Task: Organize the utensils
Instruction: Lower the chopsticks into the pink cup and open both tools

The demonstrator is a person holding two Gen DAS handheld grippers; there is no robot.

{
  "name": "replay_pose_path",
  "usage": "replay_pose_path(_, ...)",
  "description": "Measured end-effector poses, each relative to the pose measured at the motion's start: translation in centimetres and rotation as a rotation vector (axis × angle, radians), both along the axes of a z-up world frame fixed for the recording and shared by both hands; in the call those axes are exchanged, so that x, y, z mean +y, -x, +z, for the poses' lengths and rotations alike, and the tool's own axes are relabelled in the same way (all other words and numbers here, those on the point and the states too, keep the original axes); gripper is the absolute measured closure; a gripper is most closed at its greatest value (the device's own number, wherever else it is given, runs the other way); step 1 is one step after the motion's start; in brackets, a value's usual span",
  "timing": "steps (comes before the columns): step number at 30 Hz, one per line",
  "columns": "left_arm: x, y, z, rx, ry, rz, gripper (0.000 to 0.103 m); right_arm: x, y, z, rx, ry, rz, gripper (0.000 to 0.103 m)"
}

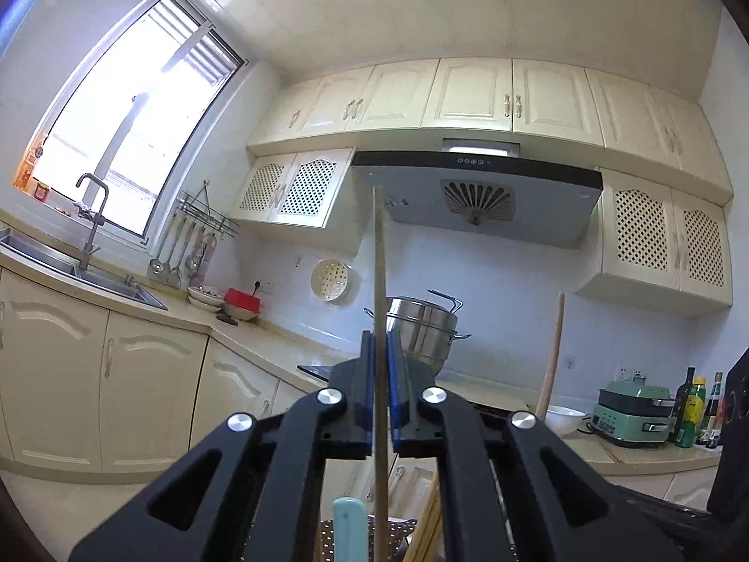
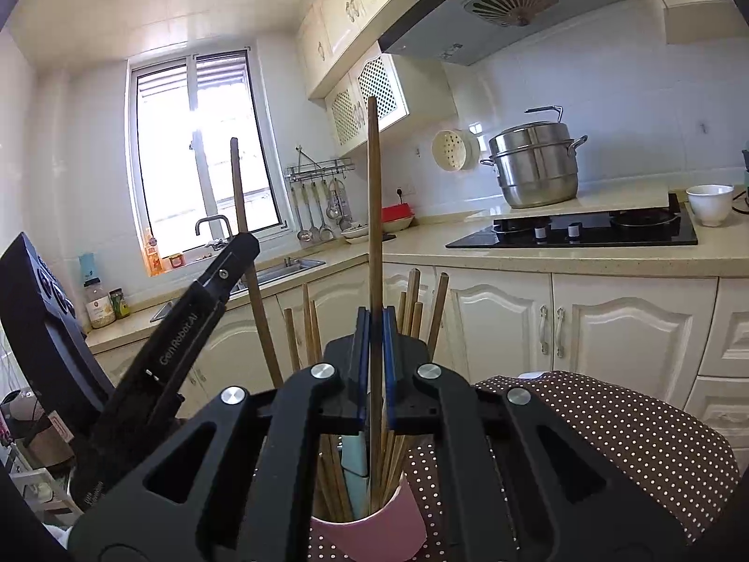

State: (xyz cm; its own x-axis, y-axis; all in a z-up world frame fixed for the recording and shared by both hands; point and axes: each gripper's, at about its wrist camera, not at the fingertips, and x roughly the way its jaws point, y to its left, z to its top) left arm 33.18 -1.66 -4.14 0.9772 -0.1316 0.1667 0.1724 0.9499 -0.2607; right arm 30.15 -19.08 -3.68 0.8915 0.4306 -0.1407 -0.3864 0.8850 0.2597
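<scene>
In the left wrist view, the left tongs (image 1: 380, 377) are closed on a thin, pale wooden chopstick (image 1: 379, 281). The stick is straight and smooth, it stands upright between the blue pads and rises high above them. Just right of the tongs stands a thicker round wooden handle (image 1: 552, 356). Below the tongs shows a light blue plastic handle (image 1: 347, 529).

In the right wrist view, the right tongs (image 2: 374, 365) grip a darker brown chopstick (image 2: 373, 196), also upright. Under the tongs is a pink round cup (image 2: 370, 529) filled with many wooden chopsticks (image 2: 412, 299), on a brown cloth with white dots (image 2: 608, 426). The left tongs' black arm is at the left.
</scene>
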Motion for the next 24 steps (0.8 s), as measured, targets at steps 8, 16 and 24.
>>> replay_pose_path(8, -0.5, -0.7, -3.1, 0.128, -0.058, -0.022, 0.098, 0.0, 0.0, -0.6, 0.016, -0.007, 0.002, 0.097)
replay_pose_path(16, 0.1, 1.8, -4.6, 0.224, -0.13, -0.031, 0.098, 0.9, 1.2, -0.5, 0.007, 0.025, 0.004, 0.097)
replay_pose_path(24, 1.4, 3.2, -5.1, 0.256, -0.102, -0.055, 0.098, 1.1, 1.7, -0.8, 0.023, 0.062, -0.007, 0.097)
